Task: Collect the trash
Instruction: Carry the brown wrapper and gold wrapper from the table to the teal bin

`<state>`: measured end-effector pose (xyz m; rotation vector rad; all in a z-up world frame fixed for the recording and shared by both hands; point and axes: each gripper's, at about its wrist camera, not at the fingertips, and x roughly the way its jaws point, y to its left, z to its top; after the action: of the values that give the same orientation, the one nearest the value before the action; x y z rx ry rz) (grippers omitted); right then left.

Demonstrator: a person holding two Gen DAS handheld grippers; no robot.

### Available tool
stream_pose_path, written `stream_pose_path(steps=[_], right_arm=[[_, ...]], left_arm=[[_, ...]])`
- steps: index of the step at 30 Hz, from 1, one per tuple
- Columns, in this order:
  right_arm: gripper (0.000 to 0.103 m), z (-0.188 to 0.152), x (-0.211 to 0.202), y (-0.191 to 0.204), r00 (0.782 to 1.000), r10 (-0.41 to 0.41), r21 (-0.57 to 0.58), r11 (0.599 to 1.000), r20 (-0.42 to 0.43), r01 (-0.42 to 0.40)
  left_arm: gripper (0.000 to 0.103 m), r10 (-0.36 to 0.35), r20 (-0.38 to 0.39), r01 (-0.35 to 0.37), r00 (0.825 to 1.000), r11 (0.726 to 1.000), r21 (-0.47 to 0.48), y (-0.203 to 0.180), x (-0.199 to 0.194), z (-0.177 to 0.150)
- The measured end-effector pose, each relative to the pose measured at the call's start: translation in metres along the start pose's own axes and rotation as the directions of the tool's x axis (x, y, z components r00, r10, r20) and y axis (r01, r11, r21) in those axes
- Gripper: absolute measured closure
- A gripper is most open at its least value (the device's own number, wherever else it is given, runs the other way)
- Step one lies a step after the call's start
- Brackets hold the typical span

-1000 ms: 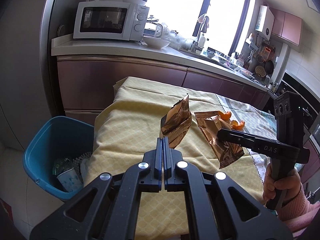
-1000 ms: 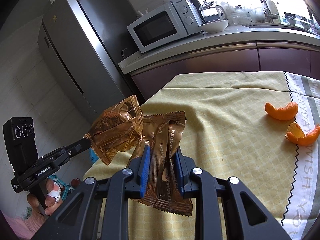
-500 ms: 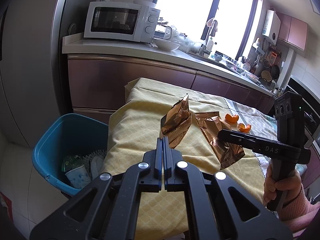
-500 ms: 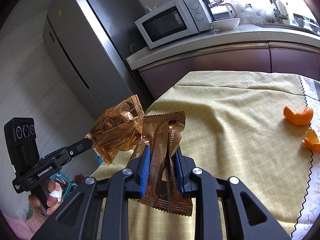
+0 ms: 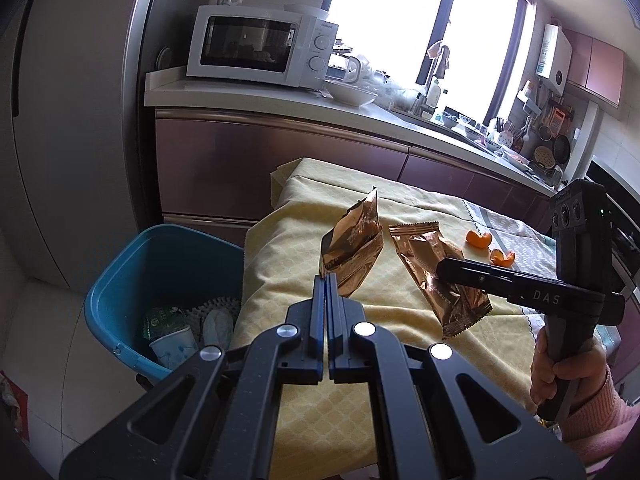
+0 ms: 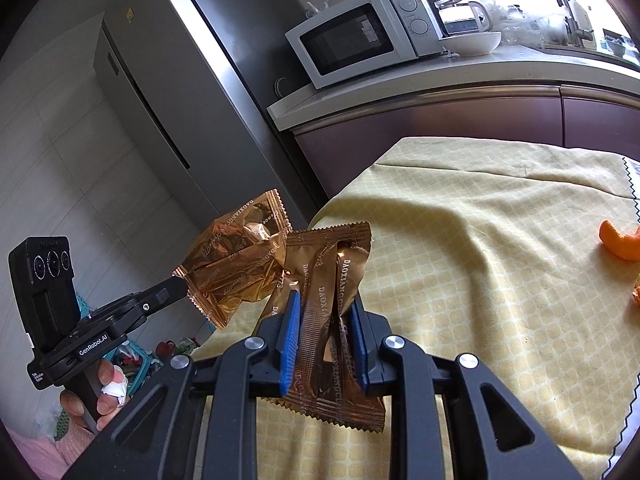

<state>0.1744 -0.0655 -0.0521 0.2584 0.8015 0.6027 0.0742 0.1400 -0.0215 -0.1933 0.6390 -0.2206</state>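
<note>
Copper-coloured foil fills both grippers. The left gripper (image 5: 326, 280) has its jaws pressed fully together on the bottom corner of a crumpled wrapper (image 5: 352, 248), which stands up in the air above the yellow tablecloth (image 5: 320, 400). The right gripper (image 6: 324, 312) is closed partway, its blue pads (image 6: 290, 336) clamping a longer wrapper (image 6: 328, 312) printed with lettering, also lifted off the cloth.

Compared with a second ago, both grips are unchanged, but the left view has swung leftward and back: the blue bin (image 5: 120, 280) now shows far more of its inside, with a paper cup (image 5: 174, 346) and other rubbish in it, and the right view has lost most of the orange peel (image 6: 620, 240) toward its edge.

Both grippers are held level over the table's near corner, side by side, the wrappers close together but apart in the left view. The right hand (image 5: 560, 368) grips its handle upright; the left hand (image 6: 96, 396) does likewise, with a bandaged finger. Peel pieces (image 5: 478, 238) lie farther along the cloth, and the bin sits on the floor just left of the table.
</note>
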Motion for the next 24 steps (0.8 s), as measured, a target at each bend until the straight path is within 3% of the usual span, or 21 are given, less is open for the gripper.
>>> stream_pose_path(steps=[24], right_arm=[[0.081, 0.011, 0.029, 0.019, 0.997, 0.059, -0.025, 0.998, -0.051, -0.06]], left_arm=[[0.102, 0.079, 0.017, -0.078, 0.997, 0.995, -0.059, 0.033, -0.014, -0.004]])
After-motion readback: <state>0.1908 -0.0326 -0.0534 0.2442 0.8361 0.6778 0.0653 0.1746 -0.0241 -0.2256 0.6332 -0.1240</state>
